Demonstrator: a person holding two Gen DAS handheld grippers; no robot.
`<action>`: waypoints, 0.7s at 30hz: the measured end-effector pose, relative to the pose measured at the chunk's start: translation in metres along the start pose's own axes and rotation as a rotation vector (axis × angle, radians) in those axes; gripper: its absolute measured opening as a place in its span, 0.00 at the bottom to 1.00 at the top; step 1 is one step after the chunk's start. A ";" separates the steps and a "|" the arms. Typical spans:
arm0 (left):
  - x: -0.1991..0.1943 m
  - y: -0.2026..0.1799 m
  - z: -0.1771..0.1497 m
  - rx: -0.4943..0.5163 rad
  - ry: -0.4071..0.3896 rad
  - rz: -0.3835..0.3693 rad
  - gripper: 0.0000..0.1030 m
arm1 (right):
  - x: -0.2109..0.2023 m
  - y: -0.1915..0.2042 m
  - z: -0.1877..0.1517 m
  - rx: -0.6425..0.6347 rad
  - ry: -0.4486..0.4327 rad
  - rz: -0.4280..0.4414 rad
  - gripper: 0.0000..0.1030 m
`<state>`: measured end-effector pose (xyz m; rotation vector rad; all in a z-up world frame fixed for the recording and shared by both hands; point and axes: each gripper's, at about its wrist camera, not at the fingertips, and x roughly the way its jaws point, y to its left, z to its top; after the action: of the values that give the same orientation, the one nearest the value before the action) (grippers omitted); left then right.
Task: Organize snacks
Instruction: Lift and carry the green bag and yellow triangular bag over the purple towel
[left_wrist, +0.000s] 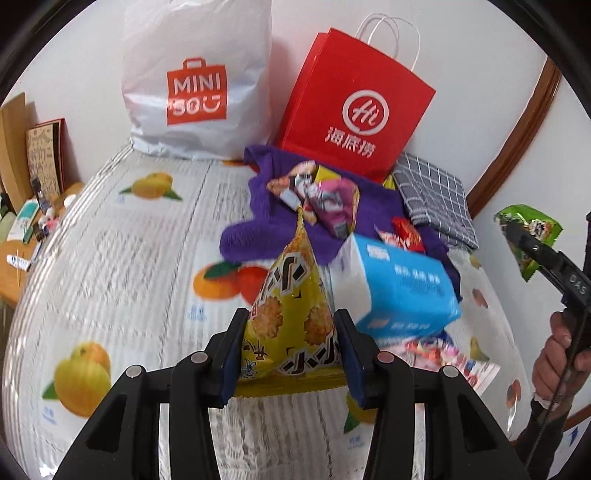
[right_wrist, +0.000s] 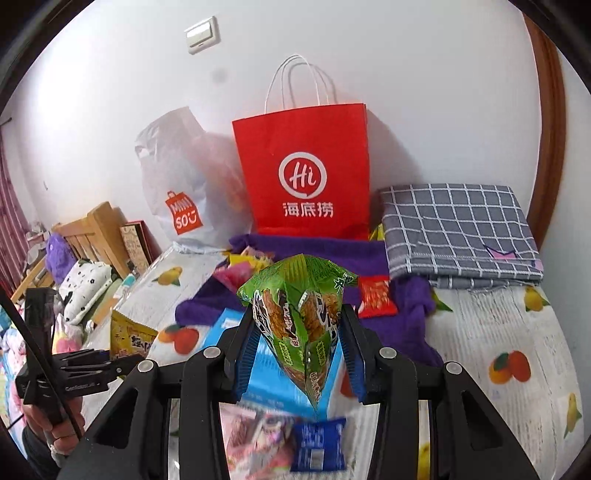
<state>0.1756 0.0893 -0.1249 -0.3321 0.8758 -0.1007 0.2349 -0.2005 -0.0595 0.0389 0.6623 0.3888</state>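
My left fingers (left_wrist: 236, 354) clamp yellow snack bag (left_wrist: 291, 314), right fingers (right_wrist: 246, 354) clamp green snack bag (right_wrist: 299, 310); light, crinkly, best pinched mid-body

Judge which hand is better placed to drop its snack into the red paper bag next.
Right, probably. The right gripper, clamped on the green snack packet, faces the red paper bag squarely. The left gripper, clamped on the yellow snack packet, sees that bag off to its right, beyond the blue tissue pack.

Yellow snack bag (left_wrist: 291, 314) held aloft, green snack bag (right_wrist: 301, 314) likewise
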 end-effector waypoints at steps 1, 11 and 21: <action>0.001 0.000 0.005 -0.005 -0.002 -0.002 0.43 | 0.004 -0.002 0.003 0.003 -0.004 0.000 0.41; 0.017 0.001 0.040 -0.035 -0.002 -0.008 0.43 | 0.067 -0.038 0.026 0.073 0.024 -0.019 0.41; 0.052 -0.015 0.050 0.005 0.008 -0.074 0.43 | 0.130 -0.092 0.017 0.170 0.125 -0.008 0.41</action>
<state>0.2473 0.0759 -0.1287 -0.3600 0.8713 -0.1732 0.3703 -0.2366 -0.1372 0.1746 0.8173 0.3284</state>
